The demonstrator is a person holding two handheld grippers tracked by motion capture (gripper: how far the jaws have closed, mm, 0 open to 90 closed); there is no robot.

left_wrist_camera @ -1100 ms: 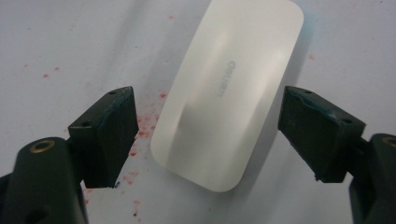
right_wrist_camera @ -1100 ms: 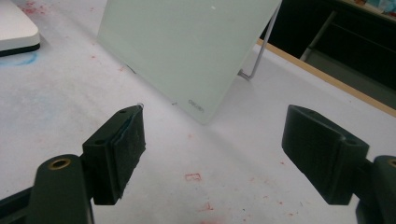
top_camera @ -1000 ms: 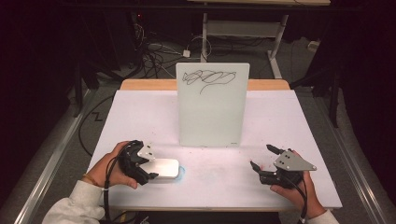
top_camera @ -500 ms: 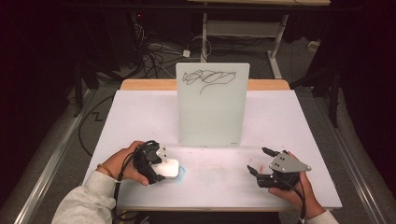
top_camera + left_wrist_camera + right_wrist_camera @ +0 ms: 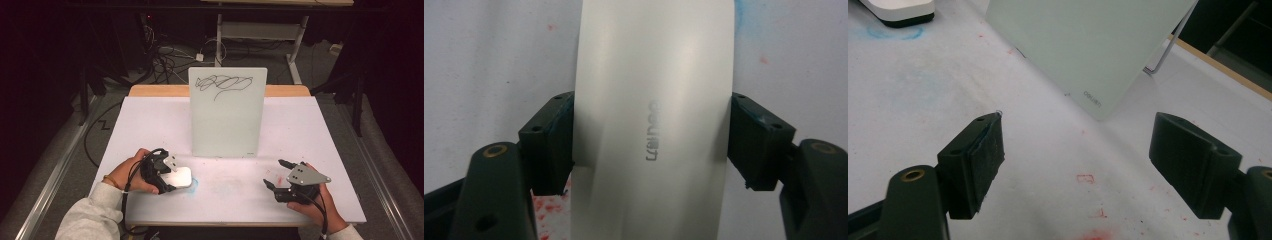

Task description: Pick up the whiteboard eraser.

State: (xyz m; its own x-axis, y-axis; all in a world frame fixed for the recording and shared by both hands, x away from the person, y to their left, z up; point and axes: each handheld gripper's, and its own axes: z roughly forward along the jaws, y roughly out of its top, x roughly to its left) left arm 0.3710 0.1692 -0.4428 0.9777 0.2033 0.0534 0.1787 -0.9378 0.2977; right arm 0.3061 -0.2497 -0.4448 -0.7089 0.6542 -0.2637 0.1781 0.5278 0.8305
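A white eraser point(image 5: 181, 177) lies flat on the white table point(image 5: 150, 125) at the front left. My left gripper point(image 5: 169, 176) is shut on it. In the left gripper view the two black jaws press the long sides of the eraser point(image 5: 654, 125), and my left gripper point(image 5: 651, 145) looks straight down onto it. A pale whiteboard point(image 5: 227, 120) stands upright mid-table with a black scribble point(image 5: 222, 84) near its top. My right gripper point(image 5: 275, 173) rests at the front right, open and holding nothing. In its own view my right gripper point(image 5: 1080, 150) faces the whiteboard point(image 5: 1083, 45) and the eraser point(image 5: 898, 10).
A blue smudge point(image 5: 193, 184) marks the table beside the eraser, and faint red marks point(image 5: 1088, 178) lie in front of the right gripper. A wooden strip point(image 5: 160, 90) runs behind the board. Cables point(image 5: 170, 57) and table legs are on the dark floor beyond.
My left gripper has slid right over the eraser and shut on its sides. My right gripper has shifted slightly and stays open.
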